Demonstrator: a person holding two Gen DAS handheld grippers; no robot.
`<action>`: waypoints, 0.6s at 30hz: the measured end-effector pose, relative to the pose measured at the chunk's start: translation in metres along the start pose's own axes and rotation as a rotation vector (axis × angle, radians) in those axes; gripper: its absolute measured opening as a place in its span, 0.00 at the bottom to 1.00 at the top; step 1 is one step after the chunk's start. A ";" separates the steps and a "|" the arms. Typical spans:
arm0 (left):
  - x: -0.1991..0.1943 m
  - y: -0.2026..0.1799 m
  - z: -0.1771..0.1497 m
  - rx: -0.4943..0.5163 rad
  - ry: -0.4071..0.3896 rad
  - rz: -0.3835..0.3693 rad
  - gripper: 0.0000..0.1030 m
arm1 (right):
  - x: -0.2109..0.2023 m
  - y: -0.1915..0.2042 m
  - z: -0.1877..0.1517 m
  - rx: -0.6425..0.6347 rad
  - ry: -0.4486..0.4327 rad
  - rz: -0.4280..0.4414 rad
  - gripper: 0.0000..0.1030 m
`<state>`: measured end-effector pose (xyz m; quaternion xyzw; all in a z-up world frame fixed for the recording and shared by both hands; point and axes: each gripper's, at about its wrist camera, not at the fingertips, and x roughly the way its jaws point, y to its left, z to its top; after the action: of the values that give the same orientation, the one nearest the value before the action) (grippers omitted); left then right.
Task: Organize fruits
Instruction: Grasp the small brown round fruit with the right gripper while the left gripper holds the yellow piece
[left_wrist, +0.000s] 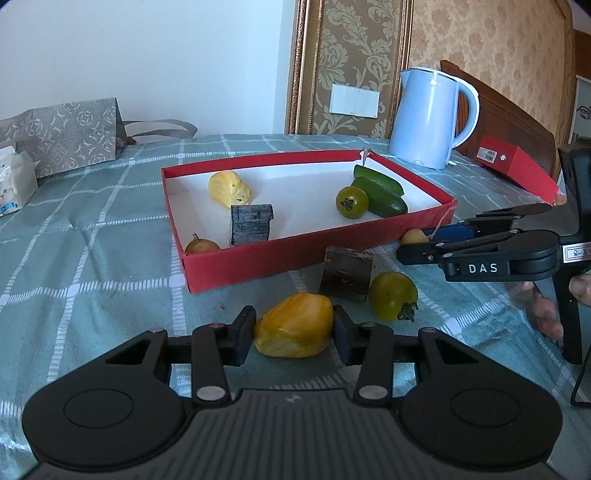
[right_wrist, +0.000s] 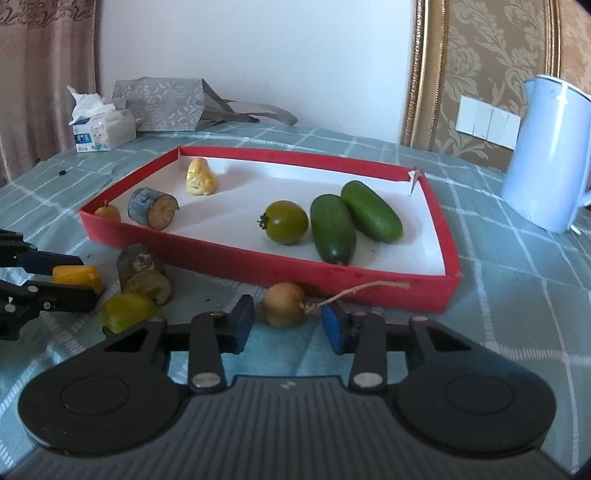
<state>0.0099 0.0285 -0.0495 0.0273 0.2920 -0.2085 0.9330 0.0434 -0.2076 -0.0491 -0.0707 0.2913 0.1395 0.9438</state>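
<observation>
Your left gripper (left_wrist: 293, 332) has its jaws pinching the yellow fruit (left_wrist: 294, 325), one pad on each side; it sits on the tablecloth (left_wrist: 92, 266) just in front of the red tray (left_wrist: 236, 267). From the right wrist view the same fruit shows clamped between the left fingers.

Your right gripper (right_wrist: 287, 325) has its jaws spread around the small brown fruit (right_wrist: 283, 303), with gaps on both sides, no contact. That fruit rests on the cloth just outside the tray's near wall, its dry stem (right_wrist: 354, 291) trailing right toward the tray.

Also outside the tray: a green tomato (left_wrist: 392, 295) and a dark cylinder block (left_wrist: 346, 272), touching or nearly so, just right of the yellow fruit.

Inside the tray: another green tomato (right_wrist: 285, 222), two green cucumbers (right_wrist: 352, 223) lying side by side, touching, a pale yellow lumpy fruit (right_wrist: 200, 181), a second cylinder block (right_wrist: 152, 208) lying on its side, and a small brown fruit in the corner (right_wrist: 107, 212).

Farther out: a light-blue kettle (left_wrist: 430, 118) behind the tray, a red box (left_wrist: 513, 162) to its right, a patterned paper bag (right_wrist: 162, 105) and a tissue pack (right_wrist: 101, 129) at the far left.
</observation>
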 end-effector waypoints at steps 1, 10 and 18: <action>0.000 0.000 0.000 -0.001 0.000 0.000 0.42 | 0.001 0.000 0.001 0.000 0.000 0.005 0.34; -0.001 -0.001 0.000 0.000 -0.001 -0.002 0.42 | 0.004 -0.002 0.002 0.017 0.002 0.009 0.26; -0.002 -0.002 -0.001 -0.005 -0.009 0.002 0.42 | -0.001 0.002 -0.001 -0.001 -0.001 -0.021 0.24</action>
<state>0.0070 0.0274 -0.0492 0.0242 0.2885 -0.2071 0.9345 0.0420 -0.2064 -0.0494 -0.0744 0.2900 0.1296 0.9453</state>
